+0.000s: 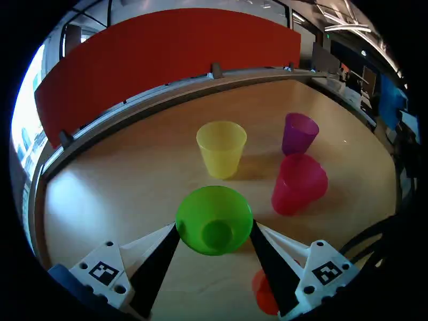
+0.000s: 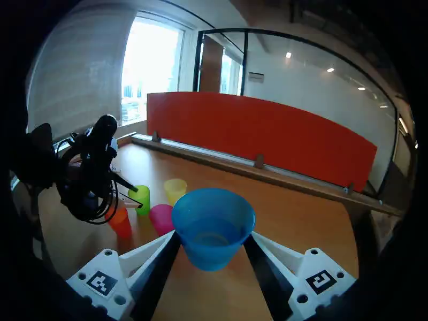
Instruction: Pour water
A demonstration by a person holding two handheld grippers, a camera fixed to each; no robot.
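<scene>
My left gripper [image 1: 214,229] is shut on a green cup [image 1: 214,216], whose open mouth faces the camera. Beyond it on the wooden table stand a yellow cup [image 1: 221,148], a purple cup [image 1: 298,132] and a magenta cup [image 1: 298,183]. An orange cup [image 1: 263,291] shows below the right finger. My right gripper [image 2: 211,236] is shut on a blue cup [image 2: 213,226], upright above the table, with what looks like a little water at its bottom. In the right gripper view the left gripper [image 2: 134,199] holds the green cup [image 2: 141,199] beside the yellow [image 2: 175,190], magenta [image 2: 161,218] and orange [image 2: 120,222] cups.
A red divider panel [image 1: 160,51] on a grey rail [image 1: 160,101] runs along the table's far edge [image 2: 257,160]. Black cables and the hand's rig [image 2: 88,171] hang behind the left gripper. Bare wooden tabletop [image 2: 299,214] lies to the right of the blue cup.
</scene>
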